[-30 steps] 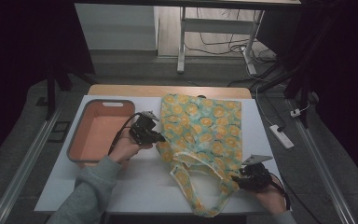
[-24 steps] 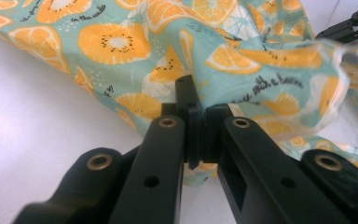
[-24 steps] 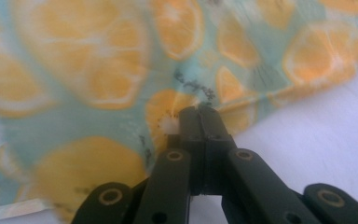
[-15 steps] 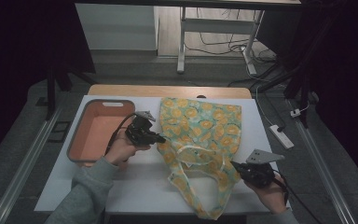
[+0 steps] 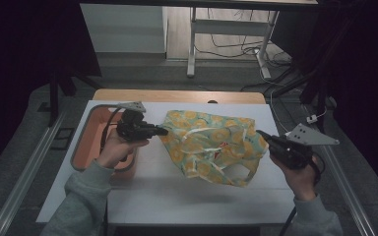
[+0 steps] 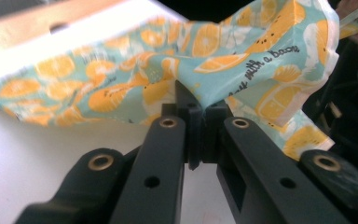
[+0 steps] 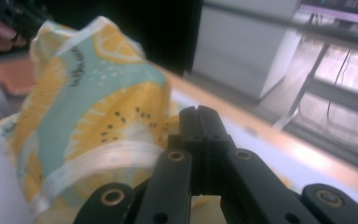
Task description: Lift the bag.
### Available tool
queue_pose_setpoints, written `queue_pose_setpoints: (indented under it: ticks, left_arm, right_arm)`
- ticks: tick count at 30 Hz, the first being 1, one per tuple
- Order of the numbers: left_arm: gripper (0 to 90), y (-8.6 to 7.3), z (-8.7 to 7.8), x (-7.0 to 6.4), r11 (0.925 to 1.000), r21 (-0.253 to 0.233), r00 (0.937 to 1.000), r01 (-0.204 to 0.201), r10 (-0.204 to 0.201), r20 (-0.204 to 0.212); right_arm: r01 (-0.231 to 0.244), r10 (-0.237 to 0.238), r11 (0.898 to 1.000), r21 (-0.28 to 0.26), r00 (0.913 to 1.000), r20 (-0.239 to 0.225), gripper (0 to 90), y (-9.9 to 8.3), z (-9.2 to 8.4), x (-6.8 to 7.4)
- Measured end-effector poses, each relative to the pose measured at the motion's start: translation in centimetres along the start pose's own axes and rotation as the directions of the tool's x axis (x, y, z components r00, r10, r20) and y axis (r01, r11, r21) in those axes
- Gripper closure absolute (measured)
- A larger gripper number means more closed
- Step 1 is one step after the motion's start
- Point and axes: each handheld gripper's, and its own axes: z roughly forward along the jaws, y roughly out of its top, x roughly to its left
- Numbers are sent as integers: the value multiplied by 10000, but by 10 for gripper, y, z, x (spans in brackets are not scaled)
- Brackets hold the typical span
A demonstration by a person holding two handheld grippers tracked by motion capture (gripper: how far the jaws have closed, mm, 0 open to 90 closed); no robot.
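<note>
A teal cloth bag [image 5: 211,145] printed with orange and lemon slices hangs stretched between my two grippers, lifted off the white table [image 5: 177,196]. My left gripper [image 5: 163,132] is shut on the bag's left edge, and in the left gripper view the jaws [image 6: 196,100] pinch a fold of the bag [image 6: 121,88]. My right gripper [image 5: 261,133] is shut on the bag's right edge. In the right gripper view the jaws [image 7: 198,116] are pressed together, with the bag [image 7: 98,116] bunched just to their left. A white-trimmed handle loop droops at the bottom.
An orange tray [image 5: 86,152] lies on the table's left side, under the left hand. A wooden strip [image 5: 177,96] runs along the table's far edge. Beyond it stand a metal frame [image 5: 192,44] and floor cables. Rails flank the table.
Both grippers have risen and the bag, flat on the table a second ago, now hangs in the air between them. The right gripper moved up from the near edge.
</note>
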Motion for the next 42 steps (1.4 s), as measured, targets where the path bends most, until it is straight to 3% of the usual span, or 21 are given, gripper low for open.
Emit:
queue_pose_setpoints:
  ticks: [4,8,13,15,18,22,26,29,32,37,38,40,42]
  left_arm:
    - [888,9,-22,-1,9976,-689,9999,-71,62,-124]
    - [888,18,-41,-3,9930,-1160,9991,-238,195,-379]
    - [888,27,-61,-10,9826,-1797,9980,-472,389,-496]
    - [888,29,-65,-12,9781,-2016,9982,-512,435,-424]
    - [888,32,-69,-13,9723,-2284,9985,-499,439,-313]
    - [888,33,-59,-5,9805,-1933,9983,-362,267,-516]
    - [887,34,-38,9,9905,-1366,9947,-160,19,-1030]
    - [886,29,-16,28,9964,-807,9909,246,-350,-1297]
    - [886,21,1,44,9967,-475,9892,658,-714,-1283]
    - [880,3,25,60,9928,181,9835,1180,-1143,-1399]
    - [847,-1,29,62,9908,313,9817,1313,-1256,-1430]
    - [636,-6,32,63,9904,304,9782,1349,-1282,-1634]
    - [378,-10,30,60,9922,183,9674,1232,-1159,-2251]
  right_arm:
    - [382,-366,9977,-568,9989,294,899,28,0,-4]
    - [230,-207,9952,-950,9995,249,899,47,1,-12]
    - [151,-76,9840,-1776,9991,429,899,68,-11,-18]
    - [253,-128,9809,-1928,9977,659,899,77,-16,-19]
    - [47,78,9698,-2439,9987,502,899,87,-21,-22]
    - [365,-187,9776,-2073,9960,872,899,90,-9,-23]
    - [-132,244,9927,-1198,9954,922,899,77,21,-35]
    - [-586,598,9982,-159,9944,869,899,55,52,-46]
    - [-948,903,9943,478,9919,896,899,33,74,-54]
    - [-1832,1742,9742,1317,9817,764,898,-11,101,-65]
    - [-1935,1845,9704,1447,9801,731,897,-17,104,-66]
    - [-2191,2120,9614,1664,9755,591,868,-30,110,-68]
    - [-2426,2381,9563,1631,9701,470,671,-36,111,-68]
